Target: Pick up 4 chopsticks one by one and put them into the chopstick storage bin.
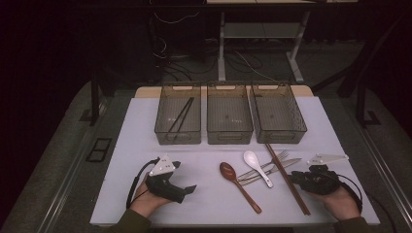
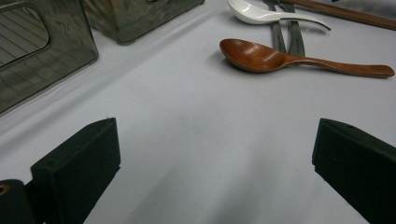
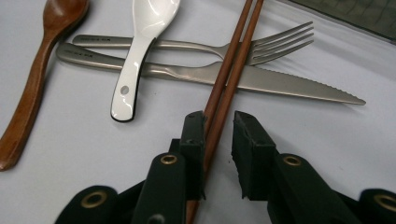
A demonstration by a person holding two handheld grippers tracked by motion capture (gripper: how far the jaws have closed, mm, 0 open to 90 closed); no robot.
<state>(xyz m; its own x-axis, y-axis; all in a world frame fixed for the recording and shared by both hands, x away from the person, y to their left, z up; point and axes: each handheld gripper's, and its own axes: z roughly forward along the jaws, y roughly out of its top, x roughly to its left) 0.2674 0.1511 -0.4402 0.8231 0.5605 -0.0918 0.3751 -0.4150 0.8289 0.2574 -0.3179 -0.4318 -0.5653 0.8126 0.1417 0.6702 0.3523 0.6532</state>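
Left bin (image 1: pixel 178 114) holds black chopsticks (image 1: pixel 180 118); right claw (image 3: pixel 218 135) narrows around brown chopsticks (image 3: pixel 229 81); left claw (image 2: pixel 210 172) wide.

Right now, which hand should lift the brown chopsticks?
Right. The right gripper already has its fingers around the brown chopsticks, though a gap shows on one side. The left gripper is open over bare table, beyond the wooden spoon.

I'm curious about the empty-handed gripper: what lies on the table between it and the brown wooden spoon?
Nothing: in the left gripper view, bare white table runs from the open left gripper to the brown wooden spoon.
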